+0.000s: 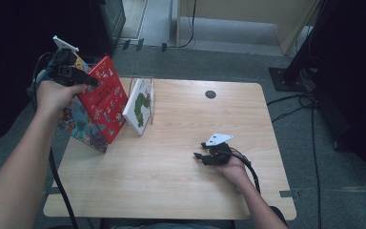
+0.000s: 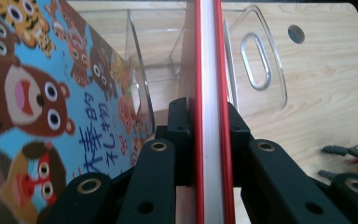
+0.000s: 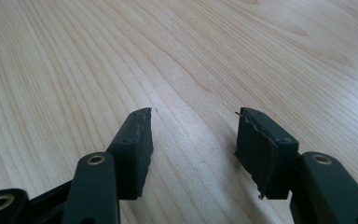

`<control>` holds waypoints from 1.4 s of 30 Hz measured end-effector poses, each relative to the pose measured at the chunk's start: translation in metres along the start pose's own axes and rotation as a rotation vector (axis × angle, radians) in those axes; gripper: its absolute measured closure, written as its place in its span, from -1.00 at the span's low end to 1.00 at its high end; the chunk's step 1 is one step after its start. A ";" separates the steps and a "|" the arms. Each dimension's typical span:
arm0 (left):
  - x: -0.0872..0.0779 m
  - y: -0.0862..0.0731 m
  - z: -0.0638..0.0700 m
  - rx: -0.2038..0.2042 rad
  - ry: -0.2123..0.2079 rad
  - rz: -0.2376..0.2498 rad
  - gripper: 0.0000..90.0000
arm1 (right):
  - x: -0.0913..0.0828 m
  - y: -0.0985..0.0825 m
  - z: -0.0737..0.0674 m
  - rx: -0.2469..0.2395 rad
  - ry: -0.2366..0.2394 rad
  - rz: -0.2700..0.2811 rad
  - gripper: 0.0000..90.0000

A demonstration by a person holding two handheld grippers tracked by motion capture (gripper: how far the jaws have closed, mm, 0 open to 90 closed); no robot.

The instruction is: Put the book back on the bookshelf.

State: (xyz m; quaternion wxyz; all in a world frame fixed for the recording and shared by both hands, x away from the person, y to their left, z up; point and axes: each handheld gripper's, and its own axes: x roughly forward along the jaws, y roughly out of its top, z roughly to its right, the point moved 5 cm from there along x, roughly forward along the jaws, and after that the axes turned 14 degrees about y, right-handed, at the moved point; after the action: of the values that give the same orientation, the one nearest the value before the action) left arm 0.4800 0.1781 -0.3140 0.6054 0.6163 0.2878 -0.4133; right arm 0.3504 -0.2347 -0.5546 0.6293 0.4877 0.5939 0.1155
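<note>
My left gripper (image 1: 85, 79) is shut on the top edge of a red picture book (image 1: 104, 99), held upright and tilted above the table's left edge. In the left gripper view the pads (image 2: 182, 122) clamp both red covers (image 2: 209, 65), with the white page block between them. A blue book with cartoon animals (image 1: 77, 125) (image 2: 42, 93) leans just left of the red one. Past them stands a clear plastic book rack (image 1: 145, 81) (image 2: 261, 60) holding a white book with a green figure (image 1: 139, 108). My right gripper (image 1: 201, 150) (image 3: 193, 140) rests low over the bare wood, open and holding nothing.
The light wooden table (image 1: 171, 181) has a round cable hole (image 1: 210, 94) (image 2: 296, 33) near its far edge. The right gripper's jaws (image 2: 349, 156) show at the lower right of the left gripper view. Dark stands and cables lie on the floor to the right.
</note>
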 end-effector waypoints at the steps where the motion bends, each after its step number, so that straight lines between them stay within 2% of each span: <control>1: 0.001 0.002 0.000 -0.002 0.001 0.004 0.76 | 0.000 0.000 0.000 0.001 -0.002 0.001 0.01; 6: 0.012 0.010 0.002 -0.004 0.011 0.024 0.76 | 0.002 0.001 0.000 0.007 -0.016 0.008 0.01; 12: 0.027 0.013 0.004 -0.006 0.012 0.015 0.76 | 0.001 0.000 -0.001 0.012 -0.027 0.023 0.02; 18: 0.031 0.014 0.003 -0.010 -0.001 0.009 0.76 | 0.000 -0.002 -0.001 0.015 -0.034 0.029 0.02; 23: 0.030 0.012 0.003 0.024 -0.012 -0.043 0.74 | -0.001 -0.003 -0.002 0.019 -0.037 0.030 0.03; 25: 0.029 0.012 0.004 0.044 0.002 -0.056 0.74 | -0.001 -0.003 -0.002 0.020 -0.037 0.029 0.03; 30: 0.033 0.012 0.007 0.091 -0.018 -0.124 0.70 | -0.001 -0.003 -0.002 0.022 -0.037 0.029 0.03; 33: 0.035 0.012 0.008 0.100 -0.030 -0.161 0.67 | -0.001 -0.003 -0.002 0.023 -0.037 0.029 0.03; 36: 0.036 0.013 0.010 0.105 -0.045 -0.173 0.67 | -0.001 -0.003 -0.002 0.023 -0.038 0.029 0.03; 39: 0.037 0.013 0.013 0.106 -0.075 -0.207 0.64 | -0.001 -0.003 -0.002 0.024 -0.038 0.030 0.03; 40: 0.037 0.013 0.013 0.111 -0.067 -0.209 0.64 | -0.001 -0.003 -0.002 0.024 -0.039 0.029 0.03; 42: 0.036 0.014 0.013 0.123 -0.020 -0.204 0.71 | -0.001 -0.003 -0.002 0.025 -0.039 0.029 0.03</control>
State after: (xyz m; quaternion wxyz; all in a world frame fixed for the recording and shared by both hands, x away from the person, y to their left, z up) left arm 0.5076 0.1587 -0.3371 0.5239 0.6158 0.3171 -0.4957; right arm 0.3467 -0.2361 -0.5559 0.6328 0.5063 0.5758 0.1078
